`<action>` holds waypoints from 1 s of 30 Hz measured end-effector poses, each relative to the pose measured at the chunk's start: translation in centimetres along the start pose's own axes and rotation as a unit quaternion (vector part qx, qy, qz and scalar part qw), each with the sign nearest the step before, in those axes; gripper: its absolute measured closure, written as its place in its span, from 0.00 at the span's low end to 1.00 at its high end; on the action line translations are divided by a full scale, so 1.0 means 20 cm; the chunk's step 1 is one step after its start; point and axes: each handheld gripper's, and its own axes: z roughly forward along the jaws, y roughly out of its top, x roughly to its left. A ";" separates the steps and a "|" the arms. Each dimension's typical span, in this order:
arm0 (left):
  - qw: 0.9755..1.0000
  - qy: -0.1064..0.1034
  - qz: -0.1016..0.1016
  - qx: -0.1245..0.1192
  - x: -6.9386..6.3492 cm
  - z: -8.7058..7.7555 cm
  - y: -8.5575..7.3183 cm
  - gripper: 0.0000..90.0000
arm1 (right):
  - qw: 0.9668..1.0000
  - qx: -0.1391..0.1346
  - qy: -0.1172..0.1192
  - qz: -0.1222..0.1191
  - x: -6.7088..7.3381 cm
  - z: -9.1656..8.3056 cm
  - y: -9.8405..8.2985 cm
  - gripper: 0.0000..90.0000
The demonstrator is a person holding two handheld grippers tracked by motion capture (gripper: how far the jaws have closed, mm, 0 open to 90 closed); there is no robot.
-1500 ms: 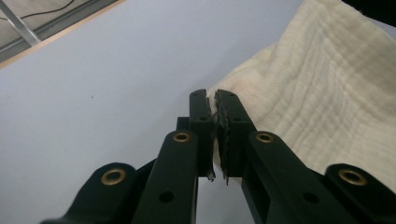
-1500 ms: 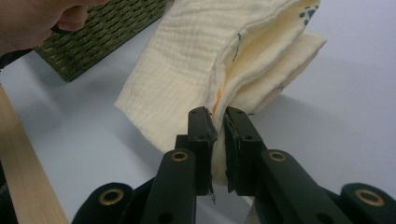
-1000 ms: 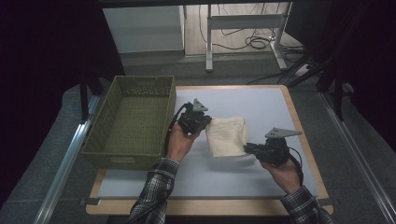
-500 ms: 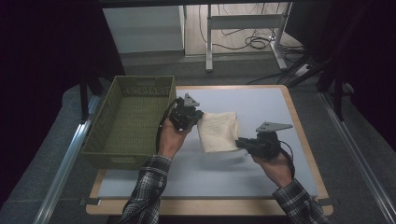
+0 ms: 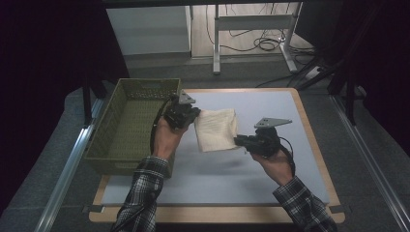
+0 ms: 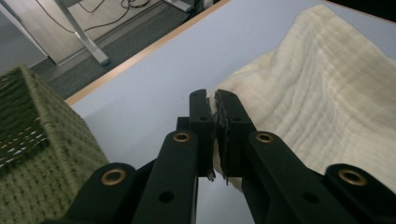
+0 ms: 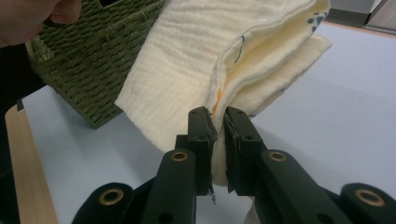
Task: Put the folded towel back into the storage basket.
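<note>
Cloth (image 5: 216, 129), clamped by my left claw (image 5: 193, 116) and right claw (image 5: 240, 141), may snag the basket (image 5: 126, 126) rim.

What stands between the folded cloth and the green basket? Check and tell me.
Nothing visible does. The folded cloth hangs clamped between the left gripper and the right gripper, lifted off the table. The green basket sits right beside it, open-topped, with just its near wall to clear.
</note>
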 end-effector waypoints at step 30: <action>0.998 0.064 -0.015 -0.012 0.30 -0.25 0.00 0.95 | 0.999 -0.016 0.026 -0.031 0.19 0.23 0.32 0.90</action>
